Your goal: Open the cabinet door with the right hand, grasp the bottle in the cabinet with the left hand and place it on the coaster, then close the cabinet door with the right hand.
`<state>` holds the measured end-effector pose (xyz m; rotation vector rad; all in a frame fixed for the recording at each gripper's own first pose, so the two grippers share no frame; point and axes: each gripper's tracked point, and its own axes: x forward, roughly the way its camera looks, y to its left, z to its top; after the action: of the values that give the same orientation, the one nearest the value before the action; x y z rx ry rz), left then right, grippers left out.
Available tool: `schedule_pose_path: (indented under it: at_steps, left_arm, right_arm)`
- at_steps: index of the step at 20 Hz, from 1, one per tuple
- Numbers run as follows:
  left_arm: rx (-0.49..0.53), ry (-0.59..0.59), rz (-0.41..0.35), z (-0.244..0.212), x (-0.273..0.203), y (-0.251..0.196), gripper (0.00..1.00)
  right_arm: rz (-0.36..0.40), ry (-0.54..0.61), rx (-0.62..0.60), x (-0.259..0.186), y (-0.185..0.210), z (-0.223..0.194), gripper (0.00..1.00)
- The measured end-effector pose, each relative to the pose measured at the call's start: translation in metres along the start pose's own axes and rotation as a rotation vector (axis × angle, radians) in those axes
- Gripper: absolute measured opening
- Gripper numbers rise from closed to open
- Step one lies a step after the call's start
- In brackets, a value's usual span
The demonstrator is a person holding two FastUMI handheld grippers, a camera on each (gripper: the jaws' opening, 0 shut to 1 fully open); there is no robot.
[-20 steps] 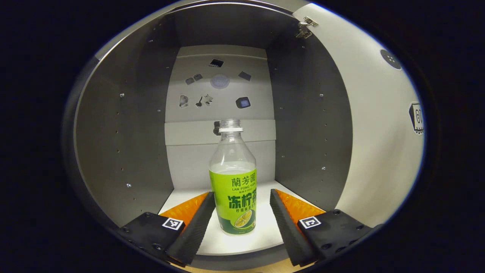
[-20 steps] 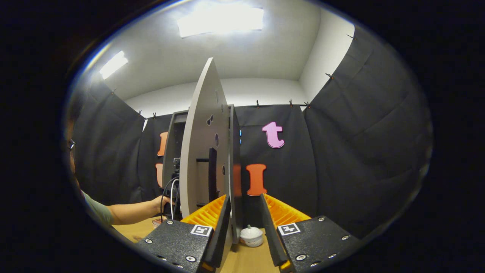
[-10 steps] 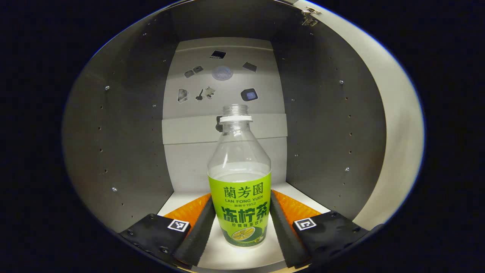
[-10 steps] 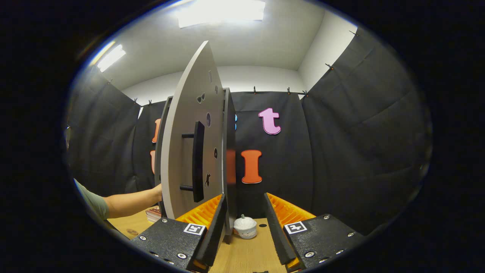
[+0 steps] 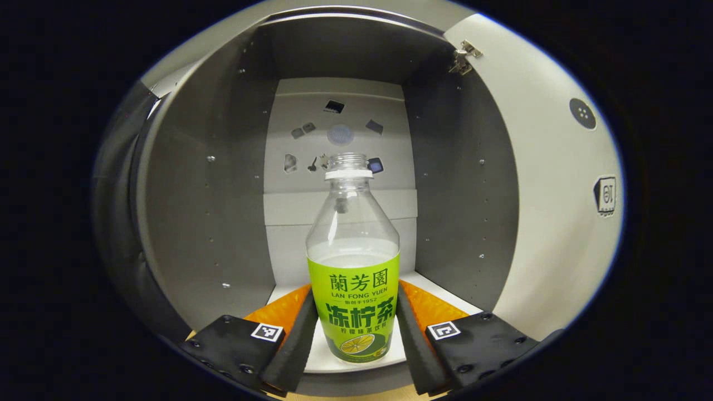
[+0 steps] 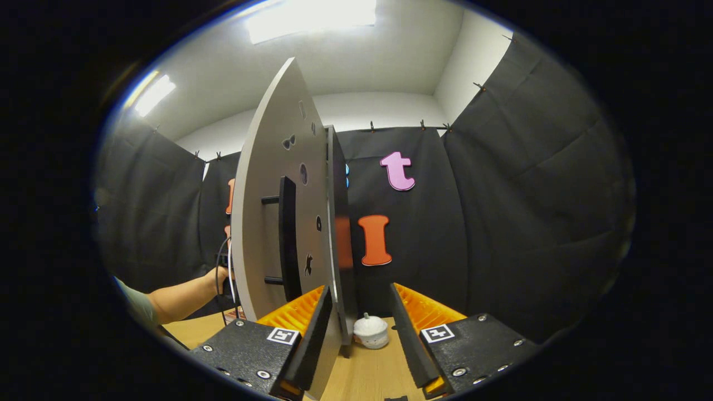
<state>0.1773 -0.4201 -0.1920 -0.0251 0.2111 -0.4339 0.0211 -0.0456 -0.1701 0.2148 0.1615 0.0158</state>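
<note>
My left tool [image 5: 355, 328] is clenched on the bottle [image 5: 353, 267]: both black pads now press the green label from either side, where half a second ago they merely flanked it and a second ago they stood well apart from it. The cabinet [image 5: 211, 184] also sits farther off and wider in the left gripper view than it did half a second ago, so I judge that I have begun drawing the bottle back toward the opening. Its base looks to be at the front edge of the white shelf [image 5: 440, 287], though I cannot tell whether it has lifted clear. It is uncapped, upright, and holds liquid up to the top of the label, so I must keep it level on the way out.

My right tool [image 6: 356, 334] is released, its fingers spread with the edge of the cabinet door [image 6: 273, 211] just beside the left finger; I am not gripping the black handle [image 6: 287, 236]. The door has swung a little wider than a second ago and now stands fully open.

Around me: the door's inner face and hinge [image 5: 465, 55] lie to the right of the bottle's exit path, near but not touching. A small white lidded jar [image 6: 370, 331] sits on the wooden counter [image 6: 367, 379] past the door edge. The arm [image 6: 178, 295] holding the left tool reaches in behind the door. The grasp looks done; the carry to the coaster comes next.
</note>
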Motion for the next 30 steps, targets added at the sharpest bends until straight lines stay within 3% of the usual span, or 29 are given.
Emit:
schedule_pose_path:
  at_steps: [2,4,7,11,12,14,15,16,18,23,24,25,26,27,30]
  left_arm:
    - [0.008,-0.015,0.0,0.008,-0.03,0.008,0.79]
    - [0.025,-0.027,0.007,0.015,-0.062,0.021,0.79]
    - [0.034,-0.039,0.019,0.017,-0.106,0.04,0.81]
    - [0.041,-0.057,0.069,0.014,-0.157,0.078,0.79]
    - [0.04,-0.058,0.085,0.011,-0.169,0.089,0.79]
    - [0.03,-0.06,0.119,0.004,-0.192,0.109,0.79]
    - [0.033,-0.062,0.137,-0.001,-0.202,0.12,0.81]
    - [0.036,-0.061,0.155,-0.006,-0.213,0.132,0.77]
    - [0.04,-0.056,0.184,-0.02,-0.233,0.15,0.77]
    - [0.035,-0.038,0.244,-0.068,-0.273,0.186,0.77]
    - [0.036,-0.037,0.254,-0.079,-0.28,0.191,0.8]
    - [0.035,-0.033,0.263,-0.089,-0.285,0.194,0.82]
    - [0.034,-0.027,0.267,-0.102,-0.289,0.197,0.8]
    - [0.033,-0.018,0.27,-0.114,-0.293,0.198,0.8]
    - [0.03,-0.011,0.282,-0.147,-0.303,0.205,0.8]
  right_arm:
    - [0.014,-0.007,0.006,0.0,0.007,0.004,0.7]
    - [0.027,-0.014,0.008,-0.004,0.011,0.005,0.77]
    - [0.038,-0.022,0.004,-0.006,0.021,0.008,0.74]
    - [0.059,-0.027,-0.006,-0.009,0.032,0.011,0.76]
    - [0.06,-0.03,-0.008,-0.009,0.034,0.012,0.81]
    - [0.06,-0.03,-0.016,-0.009,0.036,0.011,0.76]
    - [0.06,-0.031,-0.018,-0.01,0.036,0.012,0.81]
    - [0.054,-0.037,-0.017,-0.011,0.035,0.014,0.81]
    - [0.047,-0.046,-0.015,-0.011,0.034,0.016,0.76]
    - [0.038,-0.059,-0.002,-0.012,0.036,0.021,0.76]
    - [0.04,-0.059,-0.006,-0.013,0.038,0.02,0.81]
    - [0.038,-0.061,-0.011,-0.012,0.038,0.02,0.76]
    - [0.034,-0.063,-0.014,-0.011,0.039,0.019,0.81]
    - [0.036,-0.062,-0.018,-0.011,0.039,0.019,0.76]
    - [0.035,-0.061,-0.017,-0.008,0.04,0.016,0.76]
